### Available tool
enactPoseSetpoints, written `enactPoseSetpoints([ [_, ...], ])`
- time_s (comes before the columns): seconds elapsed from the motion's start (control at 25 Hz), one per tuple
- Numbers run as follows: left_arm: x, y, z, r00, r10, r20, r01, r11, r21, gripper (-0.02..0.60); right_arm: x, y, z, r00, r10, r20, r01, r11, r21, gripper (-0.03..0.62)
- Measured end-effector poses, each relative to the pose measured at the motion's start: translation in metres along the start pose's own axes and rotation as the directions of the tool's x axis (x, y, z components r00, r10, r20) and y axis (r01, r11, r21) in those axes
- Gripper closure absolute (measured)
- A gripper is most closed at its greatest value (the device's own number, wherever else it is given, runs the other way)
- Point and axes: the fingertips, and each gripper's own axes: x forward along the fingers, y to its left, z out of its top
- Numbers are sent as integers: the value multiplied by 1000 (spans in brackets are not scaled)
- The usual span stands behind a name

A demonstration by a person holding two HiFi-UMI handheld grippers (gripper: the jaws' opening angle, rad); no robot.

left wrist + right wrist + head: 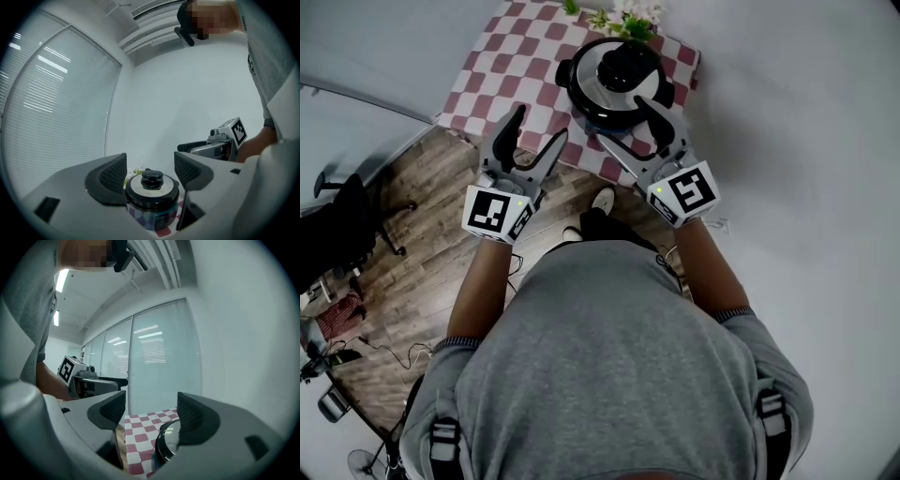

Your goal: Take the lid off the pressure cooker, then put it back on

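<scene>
While on checked cloth (pixel 517 67), round cooker (pixel 617 79)

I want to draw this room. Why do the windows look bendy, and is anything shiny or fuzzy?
Left gripper view: the wide lens bends the window blinds and leaves black corners, and the bright stripes on them look like reflected lights. Right gripper view: the same bending and dark corners. Head view: even light and sharp, with a shiny metal ring on the lid.
</scene>
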Motion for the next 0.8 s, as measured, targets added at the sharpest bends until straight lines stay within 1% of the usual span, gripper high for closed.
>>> enactPoseSetpoints([
  [0.24,53,12,-2,999,-23,-24,23,999,22,252,18,-45,3,1000,6,-1,-6,1000,6,237],
  [0.52,101,20,1,999,-27,-33,28,999,21,252,29,-91,0,1000,-7,5,7,999,32,237],
  [0.64,116,20,-3,998,-40,-40,41,999,17,252,33,-105,-4,1000,-14,2,14,999,39,235],
  [0.8,132,28,-5,996,-75,-52,76,997,18,252,41,-117,-6,999,-46,-2,46,998,52,235],
])
